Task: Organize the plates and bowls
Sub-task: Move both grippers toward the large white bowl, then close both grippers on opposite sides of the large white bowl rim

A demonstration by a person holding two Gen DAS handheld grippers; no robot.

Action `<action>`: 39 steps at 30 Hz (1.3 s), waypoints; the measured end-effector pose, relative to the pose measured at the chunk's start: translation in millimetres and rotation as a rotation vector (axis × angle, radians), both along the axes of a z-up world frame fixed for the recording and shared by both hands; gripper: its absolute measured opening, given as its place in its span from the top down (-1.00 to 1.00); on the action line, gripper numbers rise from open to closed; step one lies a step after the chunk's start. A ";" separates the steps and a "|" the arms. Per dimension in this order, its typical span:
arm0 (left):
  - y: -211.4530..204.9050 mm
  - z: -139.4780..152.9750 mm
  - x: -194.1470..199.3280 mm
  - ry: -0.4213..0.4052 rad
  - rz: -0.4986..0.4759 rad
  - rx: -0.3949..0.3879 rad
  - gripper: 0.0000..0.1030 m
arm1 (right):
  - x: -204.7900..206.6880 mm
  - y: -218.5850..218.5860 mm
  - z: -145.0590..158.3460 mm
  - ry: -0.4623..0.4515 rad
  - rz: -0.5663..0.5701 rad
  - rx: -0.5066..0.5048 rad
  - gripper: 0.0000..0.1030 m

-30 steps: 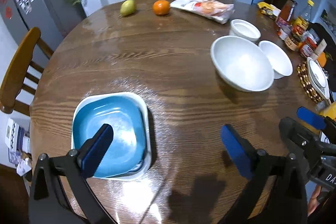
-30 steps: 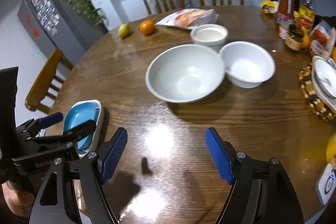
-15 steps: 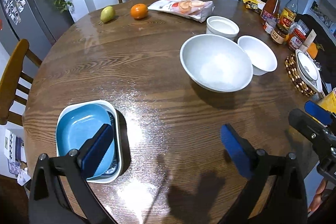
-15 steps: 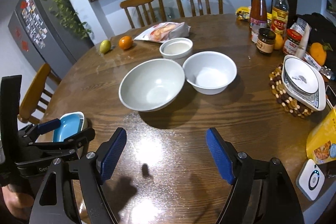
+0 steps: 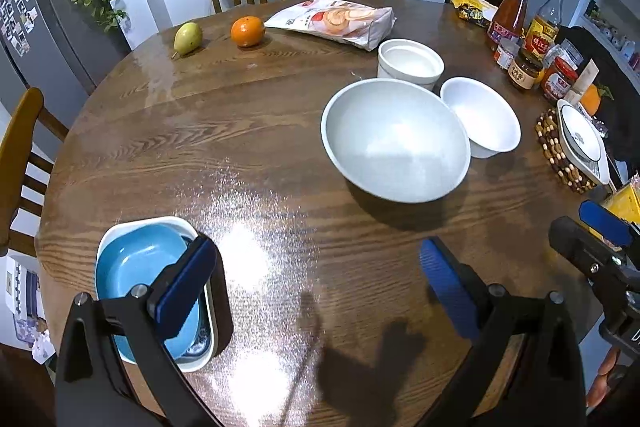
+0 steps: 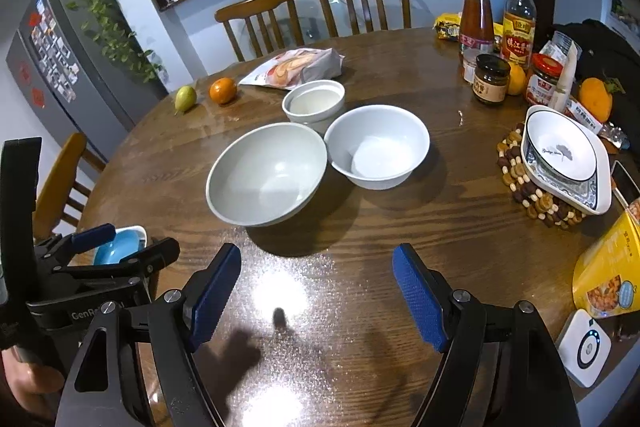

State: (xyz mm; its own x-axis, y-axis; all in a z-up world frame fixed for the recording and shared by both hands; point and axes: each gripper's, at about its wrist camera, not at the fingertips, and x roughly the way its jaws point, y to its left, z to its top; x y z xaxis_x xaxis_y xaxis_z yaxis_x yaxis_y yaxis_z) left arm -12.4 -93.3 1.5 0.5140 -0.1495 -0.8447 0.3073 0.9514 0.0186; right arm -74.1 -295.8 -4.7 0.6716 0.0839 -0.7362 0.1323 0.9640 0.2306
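While bowls (image 6: 267, 175) cluster centrally, bare table (image 6: 360, 247) fronts them.

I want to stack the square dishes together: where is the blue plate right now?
The blue plate sits nested in a white square dish at the table's near left edge, just behind the left tool.

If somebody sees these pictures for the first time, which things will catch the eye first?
Three white bowls cluster at the middle of the round wooden table. A blue dish nested in a white one sits at the near left edge. An orange and a pear lie at the far side.
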 end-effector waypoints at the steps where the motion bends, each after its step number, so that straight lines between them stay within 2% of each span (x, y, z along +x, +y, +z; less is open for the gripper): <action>1: 0.4 0.3 2.3 0.000 0.000 -0.001 -0.97 | 1.8 -0.5 0.0 0.000 -0.001 0.000 -0.54; 17: -10.3 5.7 61.8 -0.033 -0.003 -0.010 -0.97 | 54.9 -4.9 -4.9 0.028 -0.021 0.011 -0.54; 24: -21.5 -19.6 87.8 0.039 -0.024 -0.004 -0.97 | 74.2 -1.1 -17.3 0.058 -0.034 0.057 -0.54; 39: -25.2 -42.6 106.5 0.100 -0.060 -0.002 -0.95 | 93.7 3.6 -38.9 0.116 -0.045 0.105 -0.54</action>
